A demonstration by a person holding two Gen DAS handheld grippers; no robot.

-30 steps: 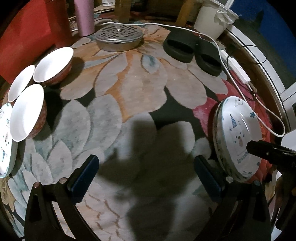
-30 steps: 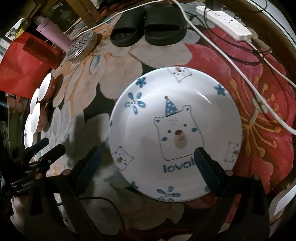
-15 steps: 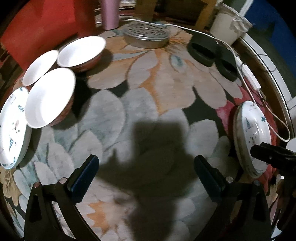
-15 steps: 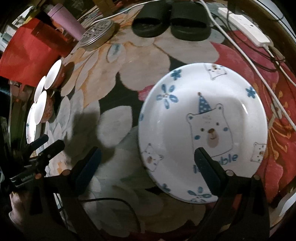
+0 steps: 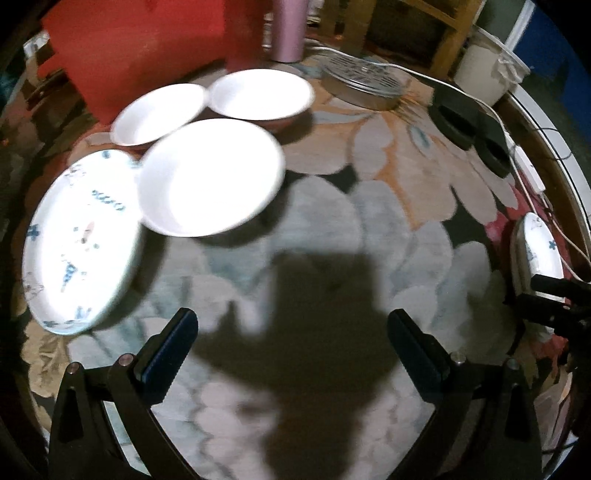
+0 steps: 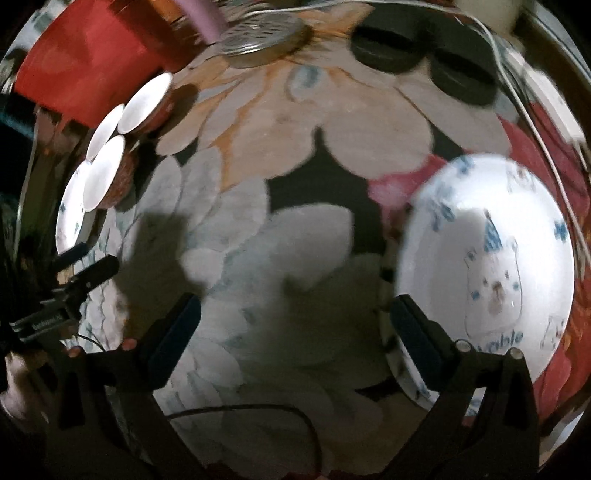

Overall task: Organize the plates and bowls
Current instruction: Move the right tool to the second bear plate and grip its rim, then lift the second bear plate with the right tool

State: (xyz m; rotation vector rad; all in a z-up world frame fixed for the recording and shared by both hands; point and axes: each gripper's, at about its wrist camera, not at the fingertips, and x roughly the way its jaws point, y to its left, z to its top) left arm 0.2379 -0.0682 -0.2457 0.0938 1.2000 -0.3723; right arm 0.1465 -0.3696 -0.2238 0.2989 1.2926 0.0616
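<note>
In the left wrist view, three white bowls with red-brown outsides sit on the floral rug: a near one (image 5: 210,177) and two behind it (image 5: 159,112), (image 5: 260,94). A white bear-print plate (image 5: 79,243) lies left of them. My left gripper (image 5: 291,354) is open and empty, over the rug right of that plate. A second bear-print plate (image 6: 484,258) lies at the right; it also shows edge-on in the left wrist view (image 5: 535,251). My right gripper (image 6: 291,332) is open and empty, its right finger by this plate's left rim.
A round metal grate lid (image 5: 364,83), a pink tumbler (image 5: 288,29), black slippers (image 5: 469,125), a white cable and power strip (image 5: 532,177) and a white bucket (image 5: 491,70) line the rug's far side. A red panel (image 5: 129,55) stands behind the bowls.
My left gripper has swung left toward the bowls and the left plate, which now sit closer to centre. My right gripper has shifted left, so the right plate has slid to its right side.
</note>
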